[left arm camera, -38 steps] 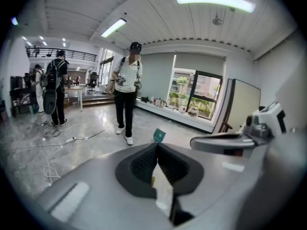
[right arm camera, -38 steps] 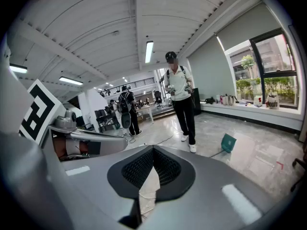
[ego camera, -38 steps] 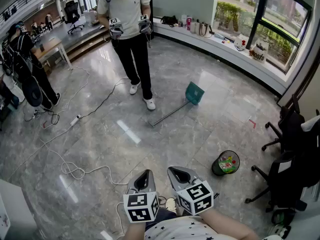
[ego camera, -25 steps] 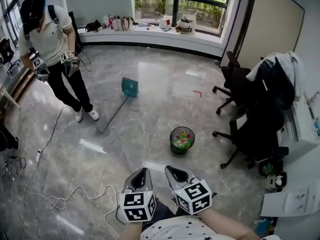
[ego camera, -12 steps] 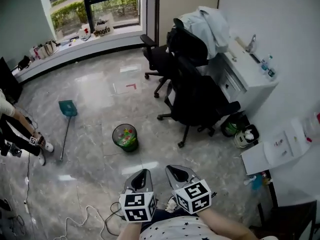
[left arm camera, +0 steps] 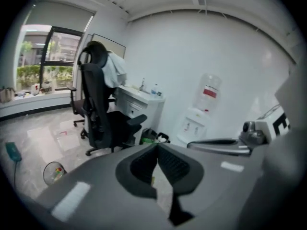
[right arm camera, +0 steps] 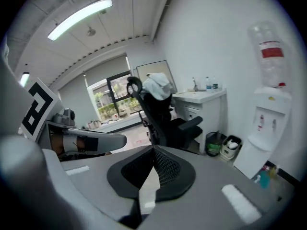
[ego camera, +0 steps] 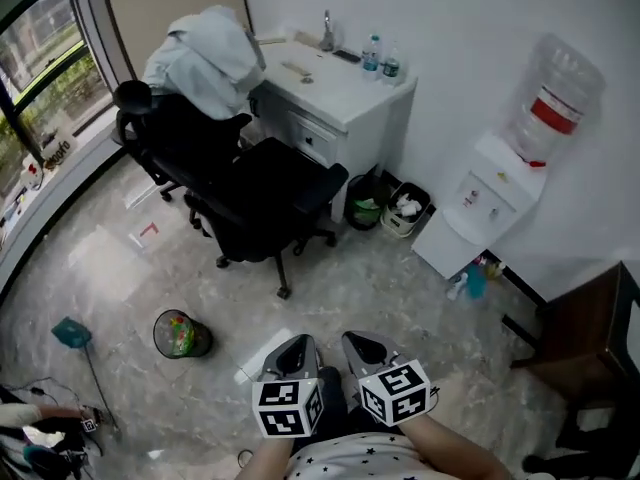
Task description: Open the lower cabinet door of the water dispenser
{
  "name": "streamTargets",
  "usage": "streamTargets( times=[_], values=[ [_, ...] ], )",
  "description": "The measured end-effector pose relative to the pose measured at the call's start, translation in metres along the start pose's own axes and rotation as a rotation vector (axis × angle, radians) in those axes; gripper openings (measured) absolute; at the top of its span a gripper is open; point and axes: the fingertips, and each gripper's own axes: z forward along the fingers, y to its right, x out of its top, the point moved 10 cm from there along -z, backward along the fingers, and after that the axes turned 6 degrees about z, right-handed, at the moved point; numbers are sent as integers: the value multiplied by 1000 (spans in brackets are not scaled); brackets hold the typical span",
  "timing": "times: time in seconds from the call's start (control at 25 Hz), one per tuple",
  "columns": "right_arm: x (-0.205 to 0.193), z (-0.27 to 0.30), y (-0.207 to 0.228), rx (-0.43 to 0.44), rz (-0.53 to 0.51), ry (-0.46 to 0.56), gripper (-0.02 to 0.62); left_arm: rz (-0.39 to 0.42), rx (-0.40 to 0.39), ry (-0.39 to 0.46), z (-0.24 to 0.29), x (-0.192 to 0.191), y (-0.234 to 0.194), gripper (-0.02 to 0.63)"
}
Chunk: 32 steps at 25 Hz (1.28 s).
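The white water dispenser (ego camera: 497, 190) stands against the wall at the upper right of the head view, with a clear bottle (ego camera: 556, 90) on top. Its lower cabinet door (ego camera: 447, 242) looks closed. The dispenser also shows far off in the left gripper view (left arm camera: 195, 124) and in the right gripper view (right arm camera: 265, 131). My left gripper (ego camera: 294, 352) and right gripper (ego camera: 362, 349) hang side by side at the bottom of the head view, well short of the dispenser. Both are shut with nothing between the jaws, as seen in the left gripper's (left arm camera: 157, 146) and right gripper's (right arm camera: 153, 148) own views.
Black office chairs (ego camera: 255, 193) with a pale jacket stand before a white sink cabinet (ego camera: 340, 98). Two small bins (ego camera: 388, 206) sit between cabinet and dispenser. A blue spray bottle (ego camera: 474, 280) lies by the dispenser's foot. A dark wooden table (ego camera: 590, 340) is at right, and a floor bin (ego camera: 180, 335) at left.
The head view has swung from the open floor with a standing person round to the corner with the dispenser. Both grippers stay shut, side by side.
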Motion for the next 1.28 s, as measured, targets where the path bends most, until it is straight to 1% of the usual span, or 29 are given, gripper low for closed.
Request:
streamTargets(
  times=[0.12,0.2,0.32,0.44,0.56,0.68,0.76,0.88,1.0,1.16,1.28],
  values=[
    [-1,-14,45,-142,99,44,-3,97,-127,-47,47,18,25,6],
    [-1,-24,72,-235,166,72,-3,146,-202,-70,78,29,40,6],
    [1,-33,113,-342,241,95,-3,200,-282,-92,125,46,65,6],
    [8,-35,160,-419,303,104,-3,252,-345,-110,181,63,94,6],
    [16,-28,208,-481,375,97,-3,304,-402,-150,238,79,120,6],
    [32,-13,259,-531,427,105,-3,334,-455,-199,293,96,143,6],
    [38,-1,292,-564,442,111,-3,349,-482,-226,328,99,154,6],
    [36,14,342,-616,458,110,-3,375,-519,-266,384,94,170,6],
    [20,23,393,-675,508,108,-3,420,-556,-315,437,80,192,6],
    [-22,38,469,-720,587,102,-3,477,-584,-363,504,48,222,6],
    [-65,53,532,-769,628,102,-3,511,-605,-399,552,9,241,6]
  ],
)
